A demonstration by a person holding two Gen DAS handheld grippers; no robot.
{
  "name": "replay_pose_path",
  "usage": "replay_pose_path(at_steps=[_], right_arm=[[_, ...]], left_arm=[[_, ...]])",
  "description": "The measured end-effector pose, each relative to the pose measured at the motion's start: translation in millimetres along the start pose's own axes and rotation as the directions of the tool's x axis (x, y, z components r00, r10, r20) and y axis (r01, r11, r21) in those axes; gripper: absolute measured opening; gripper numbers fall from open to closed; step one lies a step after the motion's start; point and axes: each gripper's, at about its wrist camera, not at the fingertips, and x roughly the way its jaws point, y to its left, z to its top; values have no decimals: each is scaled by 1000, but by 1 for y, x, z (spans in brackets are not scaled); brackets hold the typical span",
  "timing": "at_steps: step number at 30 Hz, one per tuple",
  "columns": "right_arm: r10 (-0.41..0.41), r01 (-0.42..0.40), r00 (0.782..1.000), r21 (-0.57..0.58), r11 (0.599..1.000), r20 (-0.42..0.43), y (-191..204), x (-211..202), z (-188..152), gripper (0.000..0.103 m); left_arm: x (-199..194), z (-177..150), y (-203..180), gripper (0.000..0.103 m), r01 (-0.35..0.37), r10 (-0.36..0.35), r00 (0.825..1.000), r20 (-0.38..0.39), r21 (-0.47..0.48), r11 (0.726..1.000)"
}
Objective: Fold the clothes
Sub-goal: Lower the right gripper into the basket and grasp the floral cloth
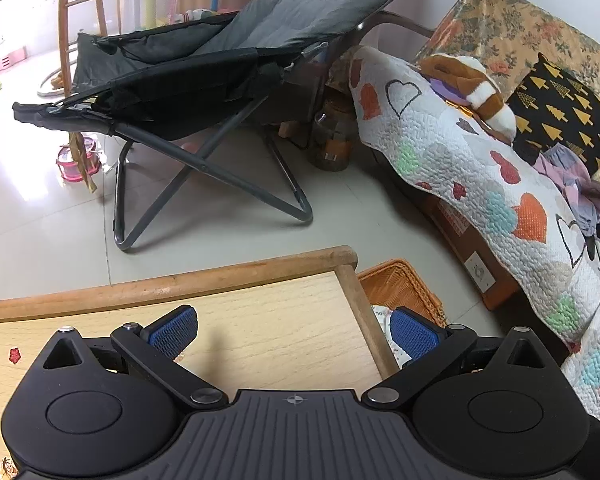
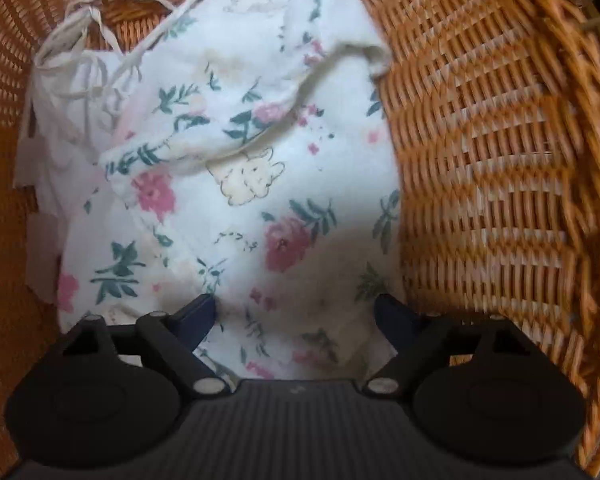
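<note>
In a living room of pale floor tiles [image 1: 40, 216], a quilted heart-print sofa cover [image 1: 460, 168] and a grey folding chair [image 1: 204, 92] stand beyond a light wooden table [image 1: 280, 320], whose bare top waits as the likely folding surface. Just beside the table's corner sits an orange wicker basket [image 1: 400, 284], and inside it lies the task's thing: a crumpled white floral garment [image 2: 236, 184] with thin ties bunched toward the far wall of the weave. The left gripper [image 1: 294, 330] hangs over the table edge with its blue pads spread wide and nothing between them. The right gripper [image 2: 294, 318] points steeply down into the basket, its jaws apart and straddling a fold of the cloth, the pads not pressing on it; the garment is not yet gripped. The risks from here look plain enough: closing on too shallow a pinch could let the thin fabric slip free on the lift, a deep bite could gather several layers and bring the garment up in a knot, and the loose ties [image 2: 100, 36] may snag on the wicker wall [image 2: 480, 140] that stands close to the right finger.
</note>
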Motion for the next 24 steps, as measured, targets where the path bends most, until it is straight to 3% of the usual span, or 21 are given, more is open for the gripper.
replay_pose_path(at_steps=[7, 10, 12, 14, 24], right_arm=[[33, -34, 998, -21, 999, -61, 7, 9, 3, 71], [102, -96, 991, 66, 993, -86, 2, 9, 5, 52], [121, -115, 988, 63, 991, -95, 5, 5, 7, 29], [118, -113, 989, 51, 992, -94, 7, -2, 8, 17], [242, -243, 970, 158, 957, 22, -9, -69, -4, 12]], left_arm=[[-1, -1, 0, 103, 16, -16, 1000, -1, 4, 1000], [-1, -2, -2, 103, 12, -12, 1000, -2, 21, 1000], [-1, -3, -2, 103, 13, -13, 1000, -9, 24, 1000], [-2, -4, -1, 103, 25, -24, 1000, -12, 19, 1000], [-10, -11, -4, 103, 77, -77, 997, -23, 7, 997]])
